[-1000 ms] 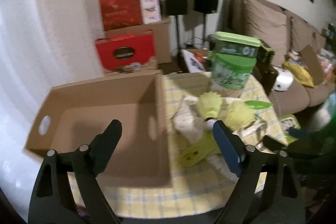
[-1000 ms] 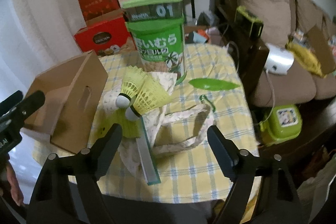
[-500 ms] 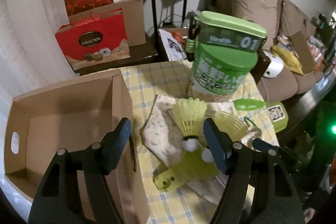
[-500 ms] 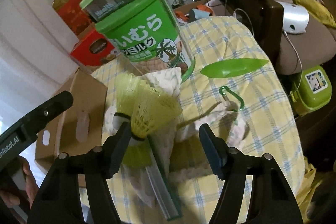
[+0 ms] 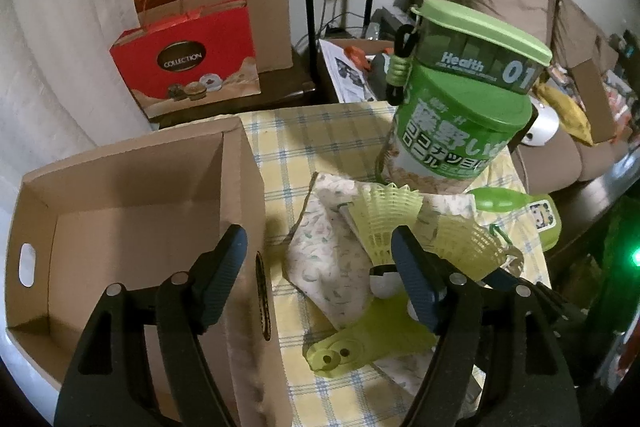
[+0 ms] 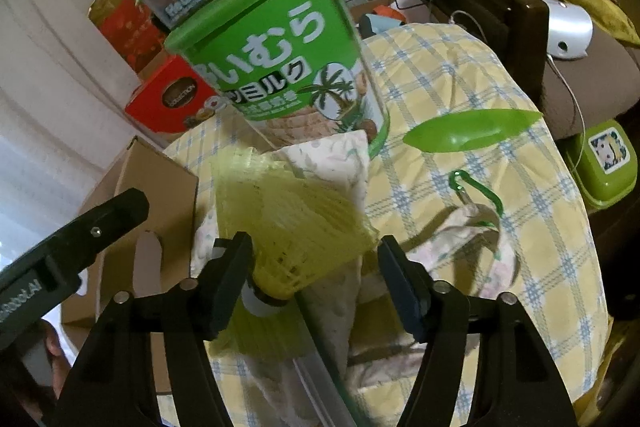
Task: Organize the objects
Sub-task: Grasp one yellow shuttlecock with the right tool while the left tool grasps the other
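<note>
The right hand-held gripper is nearer: its jaws, just closing, straddle a yellow shuttlecock without pinching, cork toward the surface's near edge, skirt toward the green canister. The left hand-held gripper hangs spread beside the cardboard box.

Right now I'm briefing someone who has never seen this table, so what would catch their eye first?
The tall green canister with a green-lidded box stacked on it stands at the table's far side. In front of it, two yellow shuttlecocks lie on a patterned cloth. An open cardboard box sits on the left. In the right wrist view, the right gripper has been closing around one shuttlecock without pressing it.
</note>
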`<state>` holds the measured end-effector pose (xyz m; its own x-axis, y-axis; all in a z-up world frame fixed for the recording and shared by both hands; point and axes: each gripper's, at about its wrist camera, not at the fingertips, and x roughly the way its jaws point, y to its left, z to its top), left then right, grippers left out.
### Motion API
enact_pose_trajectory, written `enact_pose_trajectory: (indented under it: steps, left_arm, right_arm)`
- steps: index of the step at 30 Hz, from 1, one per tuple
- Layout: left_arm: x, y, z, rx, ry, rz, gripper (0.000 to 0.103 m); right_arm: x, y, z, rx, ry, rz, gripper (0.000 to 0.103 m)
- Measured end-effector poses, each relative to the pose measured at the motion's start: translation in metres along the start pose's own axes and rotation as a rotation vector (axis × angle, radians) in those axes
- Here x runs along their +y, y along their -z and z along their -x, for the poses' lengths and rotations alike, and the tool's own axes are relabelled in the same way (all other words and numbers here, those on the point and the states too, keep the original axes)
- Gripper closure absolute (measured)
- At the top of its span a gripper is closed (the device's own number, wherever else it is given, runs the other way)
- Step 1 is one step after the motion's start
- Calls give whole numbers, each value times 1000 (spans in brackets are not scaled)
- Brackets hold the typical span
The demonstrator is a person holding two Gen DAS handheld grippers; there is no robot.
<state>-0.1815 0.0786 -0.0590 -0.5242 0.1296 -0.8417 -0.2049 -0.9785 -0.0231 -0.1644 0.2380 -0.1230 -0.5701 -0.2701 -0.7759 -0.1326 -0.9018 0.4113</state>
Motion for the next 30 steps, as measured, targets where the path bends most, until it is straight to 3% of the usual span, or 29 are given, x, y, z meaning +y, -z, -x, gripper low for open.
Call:
enact_pose_trajectory:
  steps: [2,5,6,14,21,30]
  left_arm:
    - [1,0,0,1,5,4,29]
    - [0,-2,-1,8,15,4,29]
    - [0,-2,-1,9,19,3,29]
    - [-24,-3,-10,35,-11,-68,29]
    - [-50,-1,-36,92,-61,-156,33]
    - [-57,-1,-76,156,-108,-153,38]
  right_arm:
    - [3,1,-3,2,-1,18,52]
    - [5,1,-5,-7,-2,40,58]
    - [5,0,-5,-8,0,46,67]
    - [-10,-1,22,-31,-34,36,69]
    - [-28,0,53,-56,-2,37,69]
    - [-36,7,71,-68,4,44,69]
